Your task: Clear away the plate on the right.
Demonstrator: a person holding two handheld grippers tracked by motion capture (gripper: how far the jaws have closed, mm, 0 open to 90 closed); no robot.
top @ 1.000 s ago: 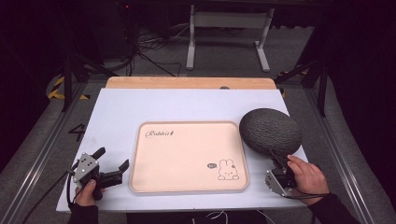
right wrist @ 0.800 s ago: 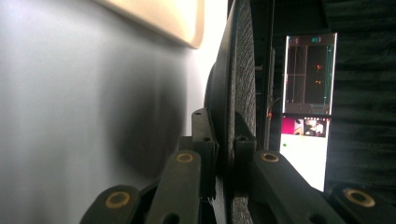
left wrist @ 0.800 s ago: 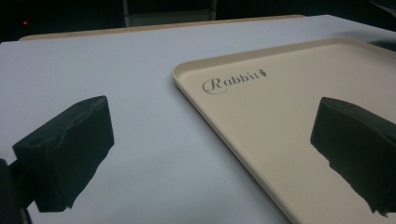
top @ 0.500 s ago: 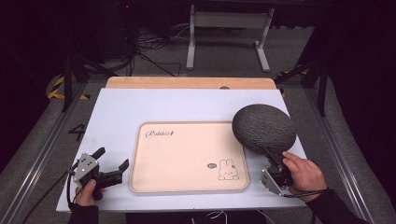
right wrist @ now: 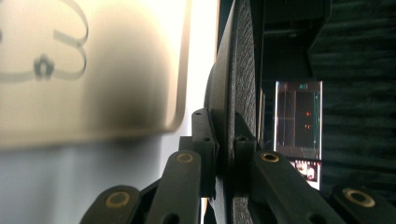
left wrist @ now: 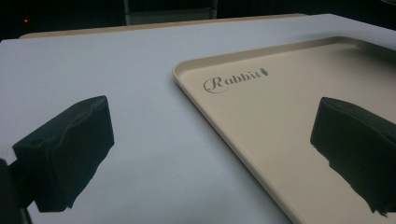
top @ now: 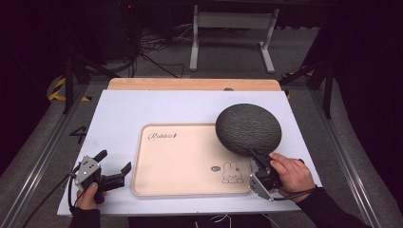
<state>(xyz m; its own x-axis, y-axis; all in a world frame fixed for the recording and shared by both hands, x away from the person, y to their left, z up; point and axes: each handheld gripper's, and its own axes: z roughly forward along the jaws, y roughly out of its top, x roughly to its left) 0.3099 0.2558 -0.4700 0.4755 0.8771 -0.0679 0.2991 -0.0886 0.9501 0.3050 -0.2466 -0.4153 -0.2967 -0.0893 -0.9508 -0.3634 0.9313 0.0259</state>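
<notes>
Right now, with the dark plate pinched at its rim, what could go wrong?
The right gripper clamps only the thin rim of the dark round plate, which hangs tilted over the beige tray; it could pivot or slip out. Its low edge is near the tray rim and might knock it. The left gripper waits open beside the tray, giving no support.

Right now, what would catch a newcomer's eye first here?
The big dark textured round plate, held up on edge by the right claw above the right end of the tray. Next, the beige tray with a rabbit drawing, lying mid-table. The left claw waits open beside it.
</notes>
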